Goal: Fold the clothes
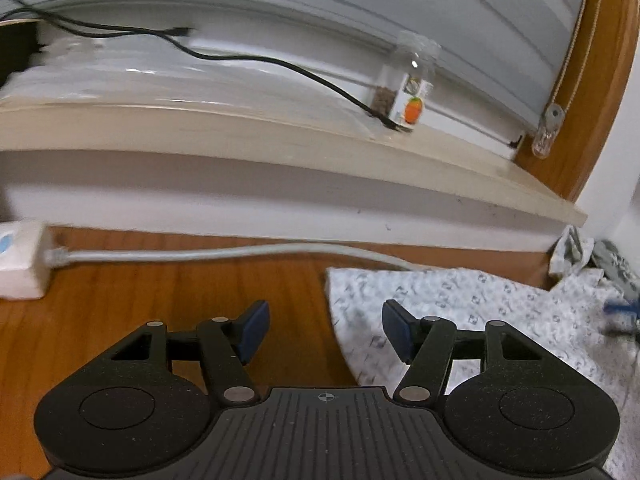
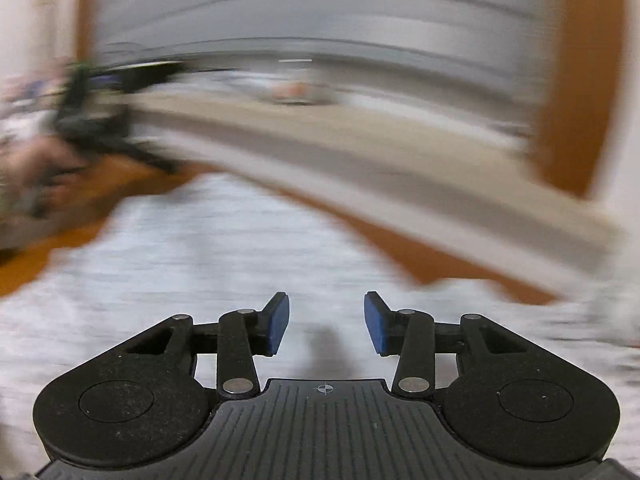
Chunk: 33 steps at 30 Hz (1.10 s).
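Lying flat, thin printed cloth (image 1: 460, 304) covers glossy wooden floor (image 1: 160, 300).

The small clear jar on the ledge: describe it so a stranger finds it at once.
Look along the pale window ledge below the grey blinds. Near its right end stands the clear jar, where a black cable ends. Only it bears an orange fruit label.

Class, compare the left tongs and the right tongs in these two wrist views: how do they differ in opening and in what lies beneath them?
The left tongs stand wider apart than the right tongs. The left tongs hang over the wooden floor at the edge of the patterned cloth, while the right tongs hang fully over cloth. The left view is fairly sharp; the right view is heavily blurred. Both are open, have blue pads and hold nothing.
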{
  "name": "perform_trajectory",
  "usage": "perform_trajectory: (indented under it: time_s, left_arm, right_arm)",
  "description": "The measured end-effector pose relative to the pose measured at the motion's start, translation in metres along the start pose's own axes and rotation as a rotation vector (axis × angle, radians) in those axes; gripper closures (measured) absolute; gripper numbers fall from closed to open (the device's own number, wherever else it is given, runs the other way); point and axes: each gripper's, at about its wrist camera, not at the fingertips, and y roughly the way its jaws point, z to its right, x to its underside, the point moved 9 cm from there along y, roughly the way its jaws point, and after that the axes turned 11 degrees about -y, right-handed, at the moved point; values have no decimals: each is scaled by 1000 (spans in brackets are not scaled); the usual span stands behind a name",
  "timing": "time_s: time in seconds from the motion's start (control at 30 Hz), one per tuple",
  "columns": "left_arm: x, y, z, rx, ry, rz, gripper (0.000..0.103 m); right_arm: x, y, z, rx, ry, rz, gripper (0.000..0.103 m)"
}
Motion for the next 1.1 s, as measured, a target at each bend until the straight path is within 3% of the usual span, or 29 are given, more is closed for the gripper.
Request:
perform_trajectory:
  time_s: [0.07,0.1,0.23,0.5,0.6,0.7,0.77,0.8,0.83,0.87,0.9,0.93,1.1]
  left_arm:
    - [1,9,6,-1,19,-12,37]
    - [3,14,9,-2,28,-19,37]
    - [10,28,18,-55,116,-39,37]
    - [15,32,33,-74,184,-31,37]
    - [13,34,34,-71,187,-18,39]
    - [10,37,37,-67,191,-1,40]
    - [10,41,40,-68,198,2,46]
    - [11,43,41,-61,201,-8,57]
    - [11,43,42,-59,206,-5,63]
    - [11,43,44,-56,214,-4,69]
    - [12,43,45,-53,222,-3,85]
    - [12,43,46,-48,226,-2,94]
    - [3,25,46,-8,194,64,99]
  right_arm:
    - [10,-3,55,108,80,-17,55]
    - [16,-2,72,122,116,-30,54]
    - [36,14,116,41,279,-85,44]
    - [25,55,102,-144,376,-94,42]
    - [16,65,92,-148,338,-129,35]
    - [16,75,86,-130,304,-176,34]
    - [19,80,88,-121,310,-191,35]
    - [20,82,88,-116,313,-198,38]
    - [22,84,89,-112,316,-206,47]
    - [23,86,90,-107,319,-213,67]
    - [23,86,92,-103,324,-211,76]
    - [23,84,95,-101,332,-200,89]
    - [2,49,124,22,379,-16,96]
